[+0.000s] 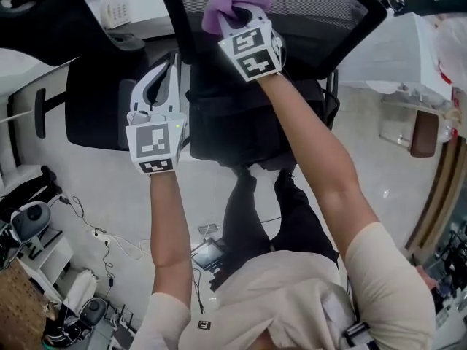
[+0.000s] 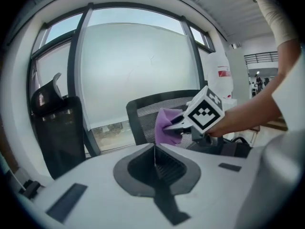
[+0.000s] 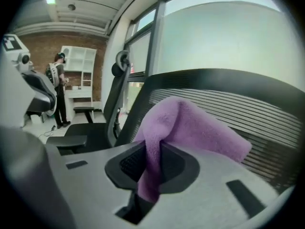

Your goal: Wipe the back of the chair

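Observation:
The chair's black mesh back [image 1: 310,6] runs across the top of the head view, with its frame edge curving round it. A purple cloth [image 1: 232,4] is pressed against that back, and my right gripper [image 1: 243,17] is shut on it. In the right gripper view the cloth [image 3: 195,128] bunches out of the jaws against the ribbed mesh [image 3: 248,113]. My left gripper [image 1: 163,73] hangs lower left, beside the chair, shut with nothing in it. From the left gripper view I see its jaws [image 2: 154,149] closed and the right gripper [image 2: 175,124] holding the cloth [image 2: 166,127] on the chair back [image 2: 143,111].
A second black chair [image 1: 95,100] stands close on the left, also seen as a tall dark chair [image 2: 52,123]. A white desk [image 1: 387,49] is at the right. Cables and devices [image 1: 87,239] lie on the floor. A person [image 3: 59,89] stands far off by white shelves.

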Demonstrator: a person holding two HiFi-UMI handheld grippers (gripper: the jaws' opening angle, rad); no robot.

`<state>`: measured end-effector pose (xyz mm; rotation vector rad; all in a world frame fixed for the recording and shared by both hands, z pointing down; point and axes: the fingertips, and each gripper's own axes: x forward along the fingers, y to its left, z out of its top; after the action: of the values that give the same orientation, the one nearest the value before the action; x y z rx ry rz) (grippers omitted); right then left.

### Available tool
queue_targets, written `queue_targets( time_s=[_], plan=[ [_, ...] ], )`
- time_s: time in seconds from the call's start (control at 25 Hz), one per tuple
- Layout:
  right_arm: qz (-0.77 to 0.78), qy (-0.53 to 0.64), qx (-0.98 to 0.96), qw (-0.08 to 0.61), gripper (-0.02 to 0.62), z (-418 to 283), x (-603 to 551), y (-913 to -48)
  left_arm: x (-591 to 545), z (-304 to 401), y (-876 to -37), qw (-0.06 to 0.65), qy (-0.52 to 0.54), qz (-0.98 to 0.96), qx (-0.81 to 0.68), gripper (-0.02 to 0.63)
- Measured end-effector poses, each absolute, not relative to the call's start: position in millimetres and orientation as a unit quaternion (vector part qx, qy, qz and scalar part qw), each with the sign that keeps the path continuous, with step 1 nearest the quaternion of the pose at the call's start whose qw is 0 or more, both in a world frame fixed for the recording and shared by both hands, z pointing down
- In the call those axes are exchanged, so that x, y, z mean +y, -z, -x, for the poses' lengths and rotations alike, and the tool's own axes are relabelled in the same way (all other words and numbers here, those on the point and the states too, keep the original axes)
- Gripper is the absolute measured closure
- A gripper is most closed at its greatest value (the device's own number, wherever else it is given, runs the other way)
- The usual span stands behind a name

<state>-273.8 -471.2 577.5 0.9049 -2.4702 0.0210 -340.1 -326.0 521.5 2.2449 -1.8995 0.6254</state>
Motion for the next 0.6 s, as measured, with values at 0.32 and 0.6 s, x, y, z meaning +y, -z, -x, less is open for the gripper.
queue_targets(
  time_s=[0.32, 0.6],
  plan=[
    [-0.309, -0.001, -0.914, 0.265, 0.549, 319.5, -463.8, -595.7, -308.3, 376.0, -532.7, 0.077, -0.21, -0.728, -0.648, 0.597],
    [-0.399, -0.024, -0.883, 0.247, 0.548, 194.8, -482.6, -588.0, -344.8, 312.5, -533.2, 0.063, -0.215, -0.766, -0.603, 0.597]
  ],
)
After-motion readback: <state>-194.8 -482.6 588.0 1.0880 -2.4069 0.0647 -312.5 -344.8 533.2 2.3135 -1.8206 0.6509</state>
